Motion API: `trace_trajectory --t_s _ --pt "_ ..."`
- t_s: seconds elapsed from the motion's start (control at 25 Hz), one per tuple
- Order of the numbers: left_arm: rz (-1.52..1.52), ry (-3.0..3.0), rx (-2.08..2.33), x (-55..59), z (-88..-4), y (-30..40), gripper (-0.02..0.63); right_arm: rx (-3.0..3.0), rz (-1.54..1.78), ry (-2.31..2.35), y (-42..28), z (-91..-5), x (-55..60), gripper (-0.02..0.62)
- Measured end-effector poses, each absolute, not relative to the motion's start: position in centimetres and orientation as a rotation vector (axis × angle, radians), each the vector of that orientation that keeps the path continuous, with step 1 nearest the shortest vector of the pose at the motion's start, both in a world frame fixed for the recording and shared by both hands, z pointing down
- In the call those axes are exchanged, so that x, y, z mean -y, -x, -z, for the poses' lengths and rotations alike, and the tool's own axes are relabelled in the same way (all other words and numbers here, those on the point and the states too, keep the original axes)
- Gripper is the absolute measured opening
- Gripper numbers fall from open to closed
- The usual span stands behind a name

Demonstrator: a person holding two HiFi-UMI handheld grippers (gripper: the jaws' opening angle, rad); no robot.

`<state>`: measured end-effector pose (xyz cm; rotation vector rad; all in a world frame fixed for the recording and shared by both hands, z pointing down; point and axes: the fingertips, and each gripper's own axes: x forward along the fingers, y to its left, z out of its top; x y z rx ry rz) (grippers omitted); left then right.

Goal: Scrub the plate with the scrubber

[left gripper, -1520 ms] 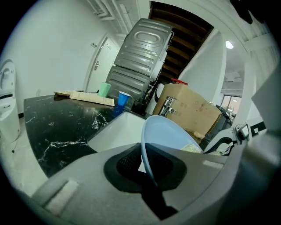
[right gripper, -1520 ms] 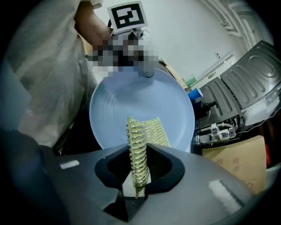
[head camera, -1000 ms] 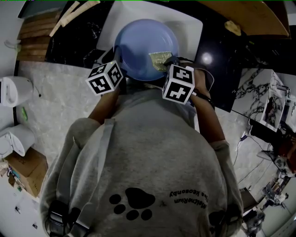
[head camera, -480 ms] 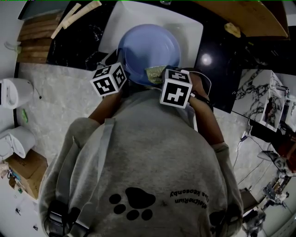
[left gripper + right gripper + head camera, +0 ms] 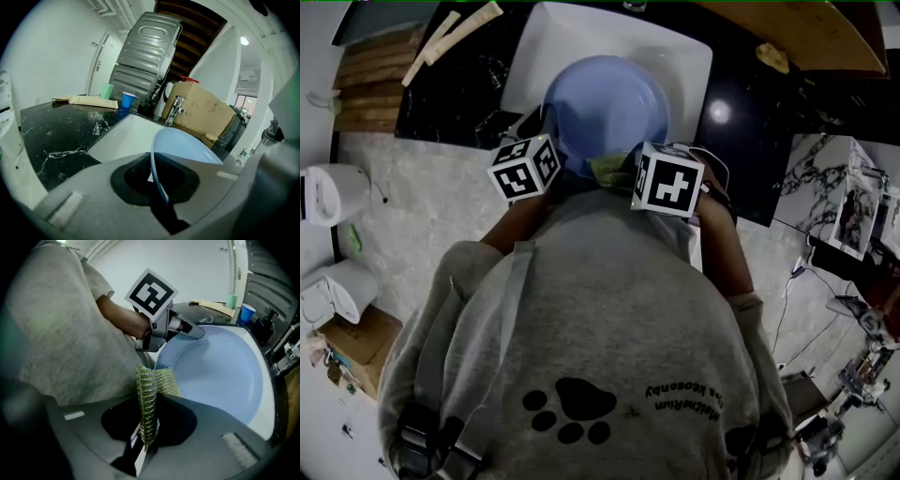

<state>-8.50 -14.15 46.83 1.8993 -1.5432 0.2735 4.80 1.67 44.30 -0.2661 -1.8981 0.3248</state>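
In head view, hides the plate's [image 5: 605, 103] 6 o'clock rim behind the marker cubes [image 5: 525, 167]; shows just a sliver of scrubber [image 5: 605, 171] between them. Leaves the pale strips [image 5: 459, 28] on the counter [image 5: 450, 89] at 11 o'clock too small to name. In left gripper view, buries the plate's lower rim inside the left claw [image 5: 157, 185]. In right gripper view, loses the scrubber's lower end between the right claw's [image 5: 147, 430] jaws.

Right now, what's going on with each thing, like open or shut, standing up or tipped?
plate: held tilted over the sink.
scrubber: folded, at the plate's near edge.
left gripper: shut on the plate's rim.
right gripper: shut on the scrubber.
blue cup: upright on the counter.
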Motion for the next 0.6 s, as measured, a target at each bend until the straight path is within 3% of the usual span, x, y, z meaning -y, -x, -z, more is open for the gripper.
trace_trajectory --t_s 0.32,0.6 --pt "-0.267 -1.867 1.474 14.4 -47.3 8.5 0.017 2.080 -0.475 0.287 -2.8 -41.6 -1.4 0.072" --pt "-0.247 -1.862 1.374 16.0 -47.3 8.5 0.014 2.342 -0.434 -0.031 -2.3 -39.9 4.4 0.075"
